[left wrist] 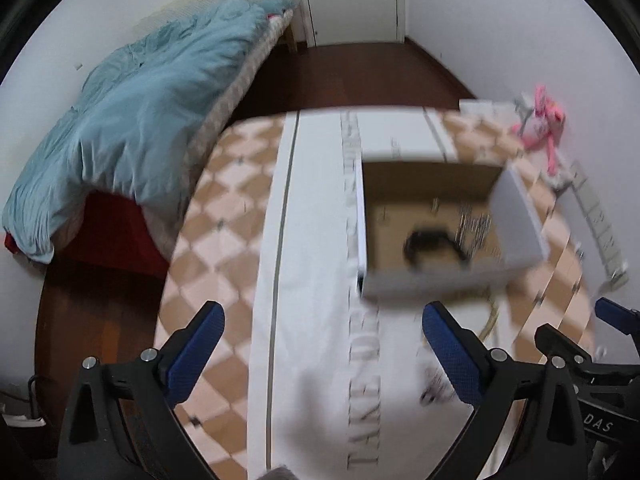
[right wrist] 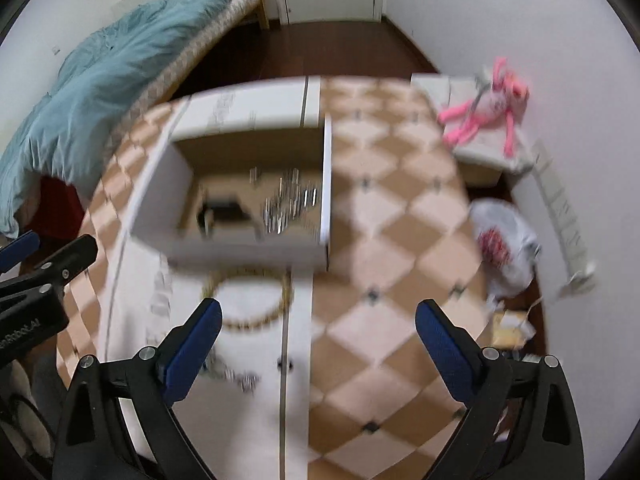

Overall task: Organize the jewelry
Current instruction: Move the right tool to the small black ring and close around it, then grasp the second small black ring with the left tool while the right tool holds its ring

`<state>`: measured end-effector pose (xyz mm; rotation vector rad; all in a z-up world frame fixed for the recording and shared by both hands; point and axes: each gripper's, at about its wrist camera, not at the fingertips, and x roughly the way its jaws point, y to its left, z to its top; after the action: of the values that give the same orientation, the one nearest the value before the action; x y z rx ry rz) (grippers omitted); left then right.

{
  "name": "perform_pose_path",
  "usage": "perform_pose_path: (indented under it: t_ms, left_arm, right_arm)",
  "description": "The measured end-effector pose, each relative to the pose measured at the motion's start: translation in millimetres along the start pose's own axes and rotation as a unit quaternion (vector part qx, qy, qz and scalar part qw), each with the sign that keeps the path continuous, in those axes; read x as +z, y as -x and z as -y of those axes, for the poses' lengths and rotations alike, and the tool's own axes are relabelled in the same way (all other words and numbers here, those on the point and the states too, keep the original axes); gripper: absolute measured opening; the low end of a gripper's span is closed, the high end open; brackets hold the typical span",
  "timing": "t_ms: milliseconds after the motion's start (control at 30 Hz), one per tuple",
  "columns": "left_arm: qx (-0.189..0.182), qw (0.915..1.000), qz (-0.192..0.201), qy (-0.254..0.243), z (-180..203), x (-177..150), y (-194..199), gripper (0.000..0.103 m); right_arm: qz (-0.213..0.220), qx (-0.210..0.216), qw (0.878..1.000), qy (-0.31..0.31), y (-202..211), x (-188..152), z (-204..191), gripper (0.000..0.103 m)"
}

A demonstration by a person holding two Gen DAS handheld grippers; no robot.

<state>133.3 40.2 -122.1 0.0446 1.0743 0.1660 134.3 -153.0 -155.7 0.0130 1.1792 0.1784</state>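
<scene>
A: What does the jewelry look like?

B: Blurred, mostly. The clearest piece is a gold beaded necklace (right wrist: 250,298) lying in a loop on the white cloth runner (right wrist: 256,420), just in front of the open cardboard box (right wrist: 224,248). Nearer the camera lies a small silvery, dark-flecked piece (right wrist: 240,380), beside the inner finger of the right gripper (right wrist: 318,344).

A: And inside the box?

B: A black curved item (left wrist: 434,244) on the brown floor of the box, and next to it a cluster of thin silvery pieces (right wrist: 290,204). I cannot tell what they are exactly.

A: The tongs?

B: The right gripper's blue-padded fingers stand spread wide with nothing between them but the checkered tablecloth (right wrist: 384,264) and runner below. The left gripper (left wrist: 322,344) is likewise spread and empty, hovering over the runner.

A: What does one view give that the other misses?

B: The right wrist view shows the whole necklace loop; in the left wrist view only a thin strand of it peeks out below the box's front wall. The right view also shows a white plastic bag (right wrist: 504,244) on the floor past the table edge. The left view shows the runner's grey lettering (left wrist: 366,396) far more fully. Both show the pink plush toy (right wrist: 486,114) and the bed with its blue duvet (left wrist: 132,128).
</scene>
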Motion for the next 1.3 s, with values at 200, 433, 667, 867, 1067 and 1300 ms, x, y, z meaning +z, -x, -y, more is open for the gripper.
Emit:
perform_pose_path:
  t_ms: [200,433,667,867,1067,1300]
  left_arm:
    - [0.008,0.9990,-0.044,-0.001,3,-49,-29,0.101]
    - [0.011,0.9979,-0.064,0.001,6,-73,-41,0.101]
    - [-0.017,0.9980,-0.061,-0.003,14,-80,-40,0.101]
    - [-0.055,0.9967,-0.050,-0.033,37,-83,-40,0.099]
    - [-0.077,0.9931,-0.054,-0.070,61,-89,-44,0.074]
    - [-0.101,0.9911,-0.038,-0.079,66,-81,-42,0.039]
  right_arm:
    - [-0.012,0.018,1.000,-0.004,-38,-40,-1,0.064]
    - [0.020,0.001,0.999,0.027,-44,-50,-15,0.040]
    - [0.026,-0.013,0.999,0.033,-41,-55,-15,0.013]
    - [0.030,0.001,0.999,-0.020,-29,-59,13,0.013]
    - [0.029,0.002,0.999,-0.045,-27,-59,26,0.013]
    - [0.032,0.005,0.998,-0.052,-24,-60,28,0.013]
